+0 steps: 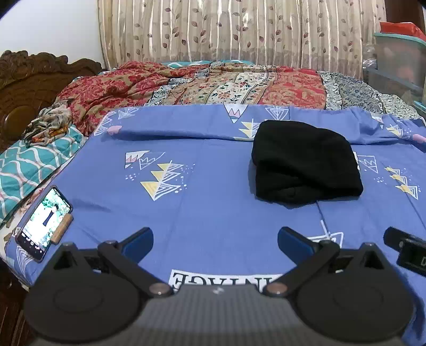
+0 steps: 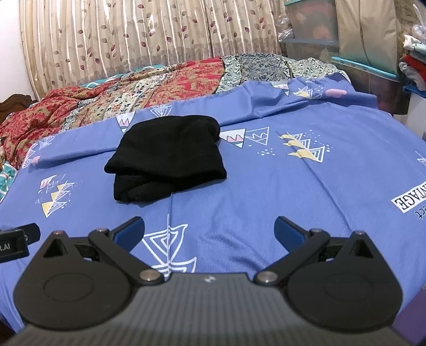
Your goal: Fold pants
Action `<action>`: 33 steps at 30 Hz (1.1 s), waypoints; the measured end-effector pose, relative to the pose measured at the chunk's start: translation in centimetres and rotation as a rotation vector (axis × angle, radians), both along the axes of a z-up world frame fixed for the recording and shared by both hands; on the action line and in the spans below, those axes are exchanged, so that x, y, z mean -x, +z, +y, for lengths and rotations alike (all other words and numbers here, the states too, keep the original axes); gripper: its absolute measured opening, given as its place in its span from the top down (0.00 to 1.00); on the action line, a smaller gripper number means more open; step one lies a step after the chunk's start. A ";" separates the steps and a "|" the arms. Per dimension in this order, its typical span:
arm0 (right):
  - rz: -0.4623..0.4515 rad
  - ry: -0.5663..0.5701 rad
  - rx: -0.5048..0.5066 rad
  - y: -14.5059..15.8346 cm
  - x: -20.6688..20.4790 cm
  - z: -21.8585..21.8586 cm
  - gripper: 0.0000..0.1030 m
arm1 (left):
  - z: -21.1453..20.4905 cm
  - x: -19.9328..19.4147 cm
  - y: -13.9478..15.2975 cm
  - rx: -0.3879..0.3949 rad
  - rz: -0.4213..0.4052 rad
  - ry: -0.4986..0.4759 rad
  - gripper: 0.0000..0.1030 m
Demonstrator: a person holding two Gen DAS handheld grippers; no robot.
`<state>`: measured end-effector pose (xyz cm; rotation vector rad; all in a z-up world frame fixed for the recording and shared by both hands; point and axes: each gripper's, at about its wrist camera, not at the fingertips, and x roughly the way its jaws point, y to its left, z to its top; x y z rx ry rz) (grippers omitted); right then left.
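Note:
Black pants (image 1: 306, 162) lie folded in a compact bundle on the blue patterned bedsheet (image 1: 213, 186), ahead and to the right in the left wrist view. In the right wrist view the same black pants (image 2: 166, 162) rest ahead and to the left on the bedsheet (image 2: 266, 186). My left gripper (image 1: 215, 239) is open, its blue-padded fingers spread wide over the sheet, with nothing between them. My right gripper (image 2: 209, 231) is open too and holds nothing. Both sit well short of the bundle. The right gripper's body (image 1: 407, 250) shows at the left view's right edge.
A phone (image 1: 44, 222) leans on a wooden stand at the sheet's left edge. A red floral blanket (image 1: 186, 82) is heaped at the back, with curtains (image 1: 239, 29) behind. Plastic storage bins (image 2: 314, 24) and stacked clothes (image 2: 412, 64) stand at the right.

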<state>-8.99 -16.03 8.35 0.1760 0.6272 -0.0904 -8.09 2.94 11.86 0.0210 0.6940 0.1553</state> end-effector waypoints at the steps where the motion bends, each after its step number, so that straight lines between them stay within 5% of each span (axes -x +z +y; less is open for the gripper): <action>1: 0.002 0.001 0.000 -0.1 -0.1 0.0 0.00 | 0.0 0.0 0.0 -0.002 0.001 0.000 0.00; 33: 0.077 0.027 -0.019 -1.0 -0.8 -0.1 0.00 | -0.7 -1.4 -3.5 -0.034 0.230 0.004 0.00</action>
